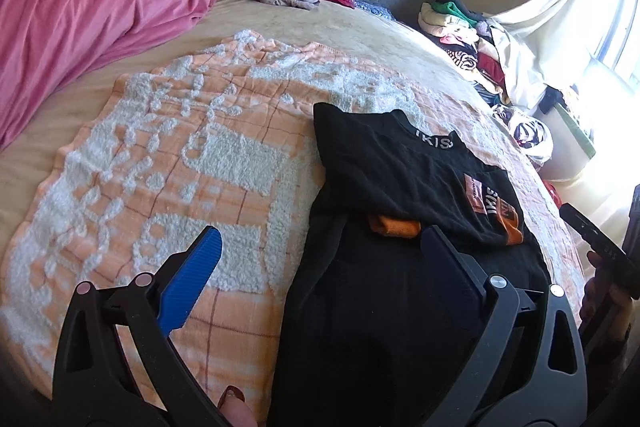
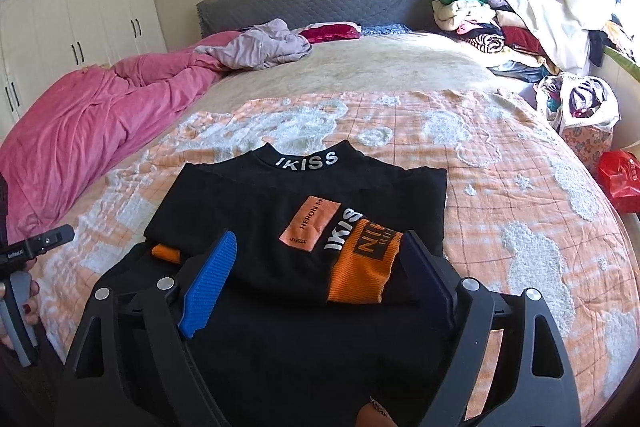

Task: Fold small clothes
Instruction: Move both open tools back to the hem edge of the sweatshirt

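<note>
On the orange blanket (image 2: 500, 187) across the bed, we have the black top (image 2: 304, 227) lying flat, collar away from us, its sleeves already turned in over the chest and the lower half still stretched toward us. Our left gripper (image 1: 320, 259) stands wide with nothing between its pads, one finger over the blanket and the other above the top's left part. Our right gripper (image 2: 316, 267) is wide too, its fingers on either side of the orange cuff (image 2: 360, 267), and we see no cloth pinched.

We judge the hem fold comes next. The risk is that our fingers catch the folded sleeves as we reach for the hem, dragging them open. A pinch that takes only the upper layer would leave the back bunched. The fuzzy blanket may also grip the cloth and skew the fold.
</note>
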{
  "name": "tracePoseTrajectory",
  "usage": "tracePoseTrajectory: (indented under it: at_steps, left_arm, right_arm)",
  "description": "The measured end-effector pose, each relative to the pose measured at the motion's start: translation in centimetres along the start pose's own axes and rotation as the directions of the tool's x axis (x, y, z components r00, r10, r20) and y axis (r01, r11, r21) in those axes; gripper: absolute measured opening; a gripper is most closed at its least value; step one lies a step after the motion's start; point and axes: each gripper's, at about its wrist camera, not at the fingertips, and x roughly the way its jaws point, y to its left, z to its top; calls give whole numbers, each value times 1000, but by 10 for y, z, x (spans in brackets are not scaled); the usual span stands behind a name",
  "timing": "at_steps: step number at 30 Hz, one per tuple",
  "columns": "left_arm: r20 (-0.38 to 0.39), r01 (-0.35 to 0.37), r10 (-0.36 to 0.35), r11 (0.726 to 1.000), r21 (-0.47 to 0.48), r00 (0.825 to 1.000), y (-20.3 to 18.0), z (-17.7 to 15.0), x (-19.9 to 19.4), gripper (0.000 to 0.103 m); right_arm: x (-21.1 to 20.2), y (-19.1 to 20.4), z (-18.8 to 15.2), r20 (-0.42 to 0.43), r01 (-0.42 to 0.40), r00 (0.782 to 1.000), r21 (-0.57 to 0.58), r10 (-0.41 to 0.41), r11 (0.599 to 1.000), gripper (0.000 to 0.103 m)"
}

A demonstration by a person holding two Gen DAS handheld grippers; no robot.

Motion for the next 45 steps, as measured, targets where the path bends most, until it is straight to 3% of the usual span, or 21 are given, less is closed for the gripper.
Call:
tracePoseTrajectory:
  at_steps: [7,21,35,45]
  left_arm:
    - [34,-27,26,999,25,999,-6,-15,-21,93]
    - [-8,-67,68,996,59,998,4,-39,-37,93]
    - [-61,-65,69,995,71,996,17,-59,-41,93]
    - [-85,-72,78,995,69,993,31,-86,-52,93]
  right_arm:
    - [-9,1,-11,-13,-23,1000,21,23,1000,83]
    - [-34,-7,-50,-36,-33,999,94,37,995,85]
    - [-78,-28,-111,-121,24,993,150,-5,988,87]
    - [-105,-45,-152,-244,144,963,100,-116,984,87]
